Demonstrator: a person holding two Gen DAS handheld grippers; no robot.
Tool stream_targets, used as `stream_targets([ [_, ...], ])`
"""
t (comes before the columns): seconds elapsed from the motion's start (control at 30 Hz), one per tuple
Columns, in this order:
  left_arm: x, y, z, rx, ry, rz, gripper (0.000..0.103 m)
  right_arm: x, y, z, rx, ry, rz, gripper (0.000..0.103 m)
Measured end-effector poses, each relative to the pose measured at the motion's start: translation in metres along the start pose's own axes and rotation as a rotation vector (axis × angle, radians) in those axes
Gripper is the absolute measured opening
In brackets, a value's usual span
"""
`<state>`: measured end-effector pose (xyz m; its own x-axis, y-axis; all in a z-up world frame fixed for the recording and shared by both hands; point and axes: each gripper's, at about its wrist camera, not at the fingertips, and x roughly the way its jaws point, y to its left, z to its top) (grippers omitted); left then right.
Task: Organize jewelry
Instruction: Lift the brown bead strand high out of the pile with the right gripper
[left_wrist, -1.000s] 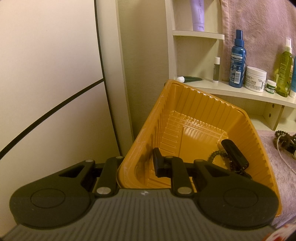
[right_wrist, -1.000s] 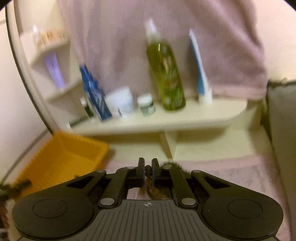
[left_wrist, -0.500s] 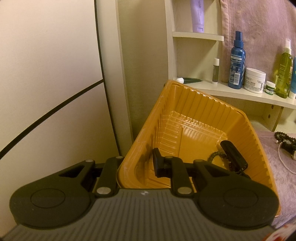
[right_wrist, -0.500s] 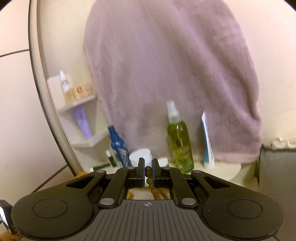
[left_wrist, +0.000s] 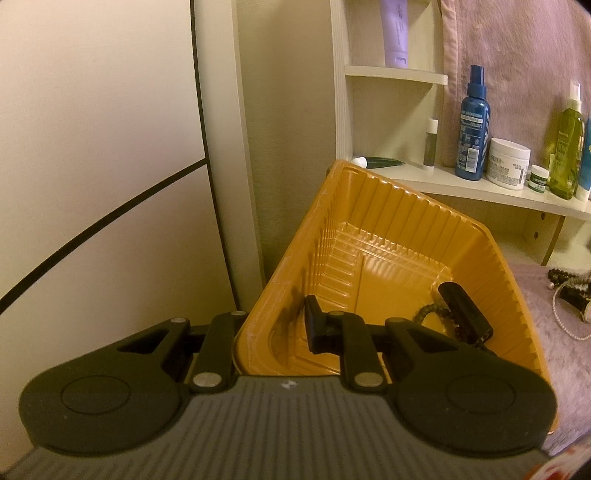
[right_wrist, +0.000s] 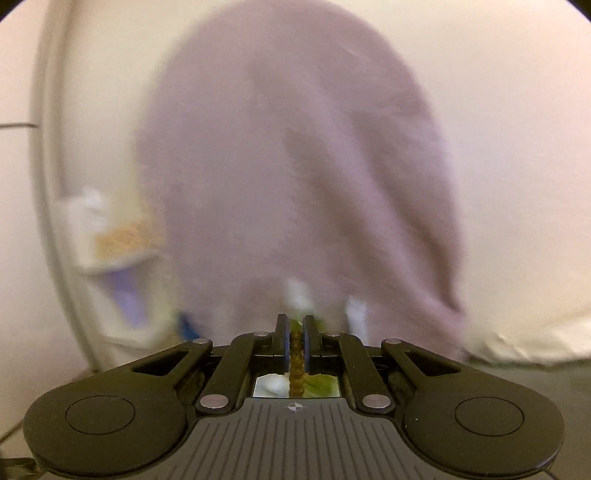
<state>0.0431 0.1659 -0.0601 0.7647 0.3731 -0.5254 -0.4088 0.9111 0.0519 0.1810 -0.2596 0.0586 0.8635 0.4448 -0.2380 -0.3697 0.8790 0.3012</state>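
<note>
Orange ribbed plastic fills the near part of the left wrist view: the left claw (left_wrist: 273, 328) is clamped on the near wall of a tray (left_wrist: 388, 206), one finger inside it and the other outside, and the tray is tipped with its left corner raised toward the shelves. Inside the tray, at its lower right, lie a dark beaded bracelet (left_wrist: 432, 314) and a black oblong clip-like piece (left_wrist: 465, 310) that rests partly over the beads. Just right of the tray a mauve fuzzy cloth (left_wrist: 561, 369) covers the surface, and on it, near the picture's right edge, sits a small heap of dark beads (left_wrist: 565, 280) with a thin white strand (left_wrist: 565, 325) looping out of it. Beyond the tray a pale shelf (left_wrist: 480, 188) carries a blue spray bottle (left_wrist: 472, 140), a white jar (left_wrist: 508, 162), a smaller jar, and a green bottle (left_wrist: 567, 147); a lilac tube (left_wrist: 397, 29) stands on the shelf above. In the right wrist view, which is badly blurred, the right claw (right_wrist: 295, 341) is closed on a string of brown beads (right_wrist: 296, 365) that hangs down between its pads. Behind it a mauve towel (right_wrist: 295, 166) hangs against a cream wall, with the shelf items only smears at the lower left.
</note>
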Motion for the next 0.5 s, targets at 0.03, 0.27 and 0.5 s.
stream_targets([
  [0.03,0.0,0.0,0.0,-0.002,0.0,0.0,0.017,0.009,-0.007,-0.011,0.039,0.063,-0.001,0.007],
  [0.27,-0.001,0.0,0.001,0.007,0.0,-0.003,0.017,0.019,0.009,-0.027,0.042,0.12,0.151,0.007],
  [0.5,-0.001,0.001,0.001,0.004,0.0,-0.004,0.017,-0.02,0.022,0.032,-0.01,-0.108,0.174,0.007],
])
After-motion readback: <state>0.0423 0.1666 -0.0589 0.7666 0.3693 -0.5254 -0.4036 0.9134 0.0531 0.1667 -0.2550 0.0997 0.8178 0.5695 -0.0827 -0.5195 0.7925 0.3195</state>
